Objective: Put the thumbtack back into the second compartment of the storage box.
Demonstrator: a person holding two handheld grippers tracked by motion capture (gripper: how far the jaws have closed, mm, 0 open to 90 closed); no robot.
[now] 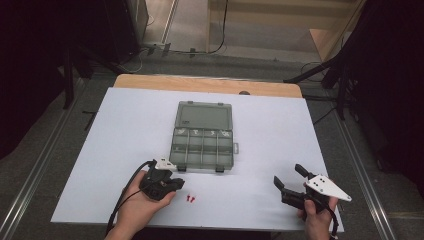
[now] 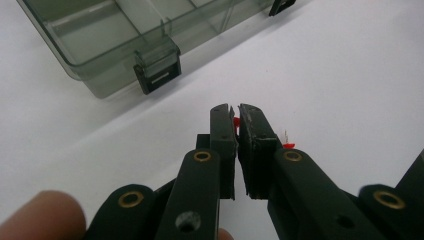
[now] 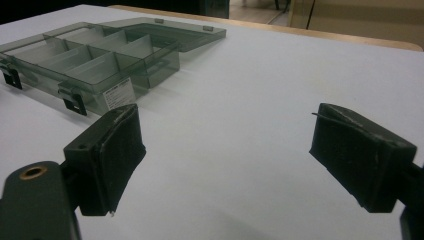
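L gripper point(image 1: 176, 184) lower left of high view, jaws nearly closed. In left gripper view a red bit point(image 2: 236, 121) shows in the slit between tips, 2nd red bit point(image 2: 287, 145) just right of the jaws; can't tell if either is truly pinched. High view: 2 red pieces point(image 1: 190, 198) on white table point(image 1: 270, 125), just right of L tips, lower centre. L hand much nearer. R gripper point(image 1: 290, 176) lower right, wide open, empty, well apart. 1 open organizer box point(image 1: 202, 147) at centre, above pieces. Piece axis too small to tell.
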